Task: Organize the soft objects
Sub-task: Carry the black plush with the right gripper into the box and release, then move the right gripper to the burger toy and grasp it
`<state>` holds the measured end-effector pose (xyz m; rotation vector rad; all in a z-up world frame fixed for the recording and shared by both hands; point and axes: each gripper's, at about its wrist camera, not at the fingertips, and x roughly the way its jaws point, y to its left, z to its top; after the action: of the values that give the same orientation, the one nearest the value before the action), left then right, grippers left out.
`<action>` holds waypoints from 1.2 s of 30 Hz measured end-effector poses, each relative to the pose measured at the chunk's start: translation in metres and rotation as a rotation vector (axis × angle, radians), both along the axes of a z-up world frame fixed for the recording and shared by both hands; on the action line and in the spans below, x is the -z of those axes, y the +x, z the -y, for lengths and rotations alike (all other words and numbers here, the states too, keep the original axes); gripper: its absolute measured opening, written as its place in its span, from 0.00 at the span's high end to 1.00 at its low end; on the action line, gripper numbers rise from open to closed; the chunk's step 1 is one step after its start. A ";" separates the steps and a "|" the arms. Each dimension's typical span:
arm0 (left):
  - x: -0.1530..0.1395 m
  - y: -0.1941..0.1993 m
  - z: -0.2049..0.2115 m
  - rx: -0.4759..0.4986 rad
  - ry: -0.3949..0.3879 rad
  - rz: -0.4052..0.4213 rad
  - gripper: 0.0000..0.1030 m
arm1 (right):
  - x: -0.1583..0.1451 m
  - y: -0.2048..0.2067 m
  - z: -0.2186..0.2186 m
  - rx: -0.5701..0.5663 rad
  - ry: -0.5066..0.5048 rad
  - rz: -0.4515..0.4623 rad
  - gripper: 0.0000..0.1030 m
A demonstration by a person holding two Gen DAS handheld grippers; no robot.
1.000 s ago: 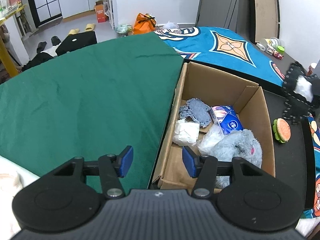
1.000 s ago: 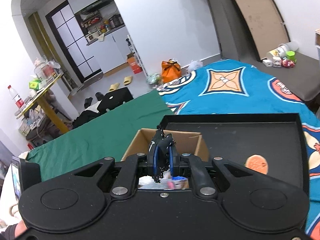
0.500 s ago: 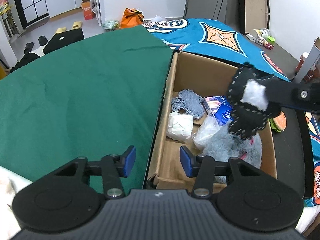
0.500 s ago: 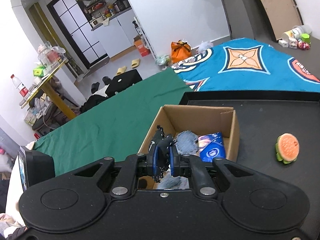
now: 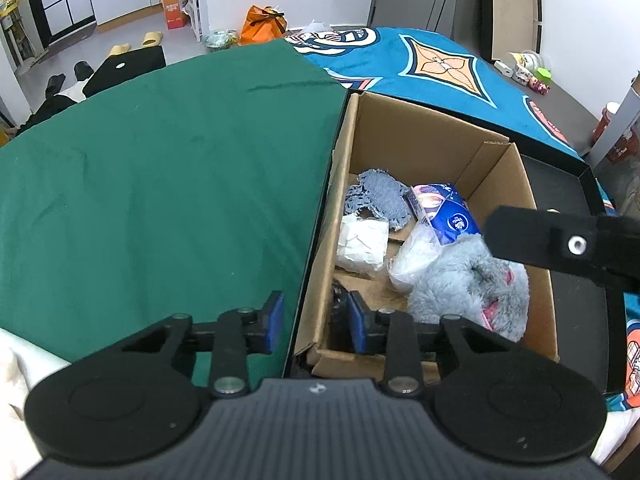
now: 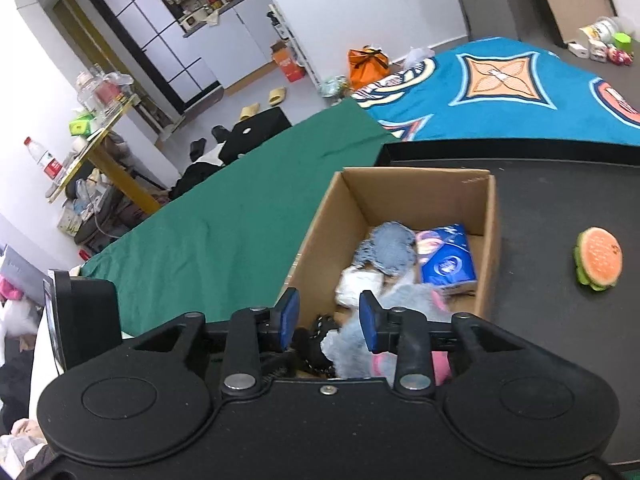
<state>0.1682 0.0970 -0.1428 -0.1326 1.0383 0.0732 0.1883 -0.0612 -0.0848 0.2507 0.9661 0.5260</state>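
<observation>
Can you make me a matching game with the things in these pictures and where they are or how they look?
Things:
1. burger toy
2. tissue pack
3. grey plush
4. right gripper

Descriptions:
a. open, over the box
b. blue, in the box
c. outside the box, on the black tray
d. fluffy, in the near end of the box

Pairs: 1-c, 2-b, 3-d, 4-a
</observation>
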 end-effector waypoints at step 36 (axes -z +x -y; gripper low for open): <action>-0.008 0.001 0.028 -0.010 0.189 0.010 0.83 | 0.050 0.036 0.138 0.155 -0.164 0.016 0.41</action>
<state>0.1694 0.0687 -0.1344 0.0334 1.0158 0.1793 0.2241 -0.1989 -0.1345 0.1722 0.9599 0.3052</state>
